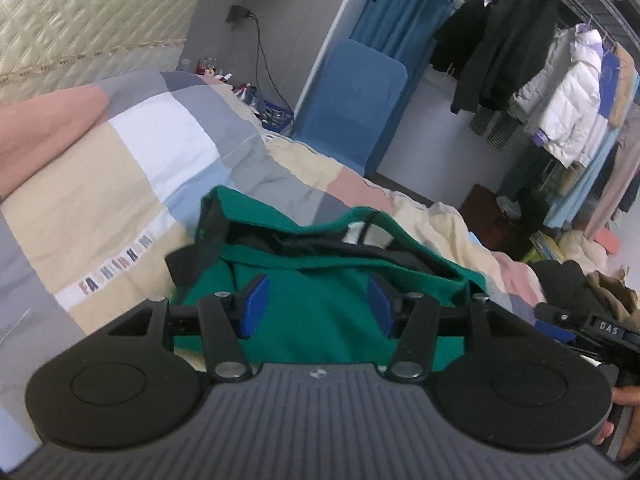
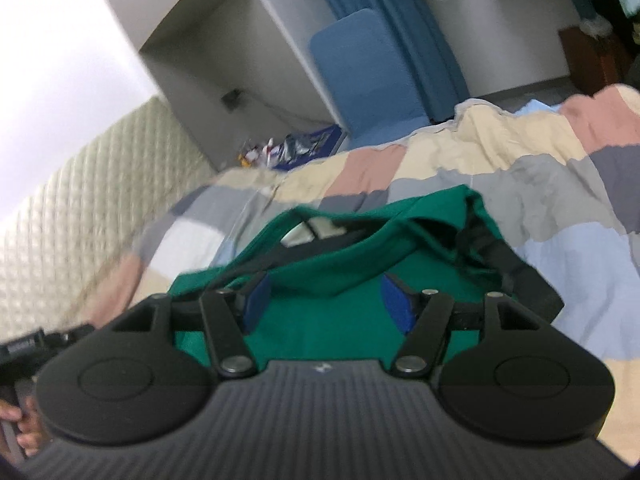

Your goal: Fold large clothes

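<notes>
A bed (image 1: 132, 168) under a patchwork quilt in cream, grey, pink and pale blue fills both views. On the quilt lies a green garment (image 1: 320, 312) with black trim, bunched in a loose fold just beyond both tools. The left tongs (image 1: 318, 304) stand apart, nothing between their blue pads. The right tongs (image 2: 326, 306) also gape, empty, above the green cloth.
</notes>
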`<state>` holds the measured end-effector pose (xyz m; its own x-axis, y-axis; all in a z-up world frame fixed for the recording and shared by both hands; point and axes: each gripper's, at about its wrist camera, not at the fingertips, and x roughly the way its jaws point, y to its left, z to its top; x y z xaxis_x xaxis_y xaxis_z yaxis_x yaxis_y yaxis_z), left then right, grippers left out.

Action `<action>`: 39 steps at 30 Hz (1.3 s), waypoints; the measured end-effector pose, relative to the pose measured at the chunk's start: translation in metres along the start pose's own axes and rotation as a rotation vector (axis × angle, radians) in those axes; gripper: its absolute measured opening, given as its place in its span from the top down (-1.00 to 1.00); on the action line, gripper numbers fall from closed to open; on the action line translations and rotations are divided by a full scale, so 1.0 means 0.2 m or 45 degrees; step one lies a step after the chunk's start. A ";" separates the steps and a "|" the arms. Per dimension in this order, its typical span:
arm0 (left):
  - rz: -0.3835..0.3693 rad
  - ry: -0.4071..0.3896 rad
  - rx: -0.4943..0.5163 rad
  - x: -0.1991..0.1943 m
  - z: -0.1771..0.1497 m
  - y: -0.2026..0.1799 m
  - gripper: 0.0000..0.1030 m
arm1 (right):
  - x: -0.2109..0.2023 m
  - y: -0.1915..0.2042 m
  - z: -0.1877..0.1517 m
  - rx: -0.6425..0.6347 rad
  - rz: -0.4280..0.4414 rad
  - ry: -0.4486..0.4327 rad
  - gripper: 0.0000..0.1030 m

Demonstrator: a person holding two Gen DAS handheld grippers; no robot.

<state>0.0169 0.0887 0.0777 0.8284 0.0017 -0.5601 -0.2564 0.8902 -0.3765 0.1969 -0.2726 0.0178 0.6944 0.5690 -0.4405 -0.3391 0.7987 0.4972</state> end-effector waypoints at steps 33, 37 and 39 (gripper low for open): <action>0.028 0.151 0.079 1.12 -0.05 0.19 -0.22 | 0.87 0.06 -0.16 -0.237 -0.143 0.135 0.07; 0.047 0.177 0.090 1.30 0.07 0.24 -0.22 | 1.08 0.00 -0.03 -0.174 -0.248 0.210 0.05; 0.078 0.187 0.107 1.40 0.12 0.27 -0.21 | 1.18 -0.06 0.02 -0.132 -0.261 0.235 0.03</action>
<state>0.2467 0.1486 -0.0812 0.7294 -0.0036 -0.6841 -0.2570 0.9253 -0.2789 0.3676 -0.1481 -0.0879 0.6312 0.4125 -0.6569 -0.2732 0.9108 0.3094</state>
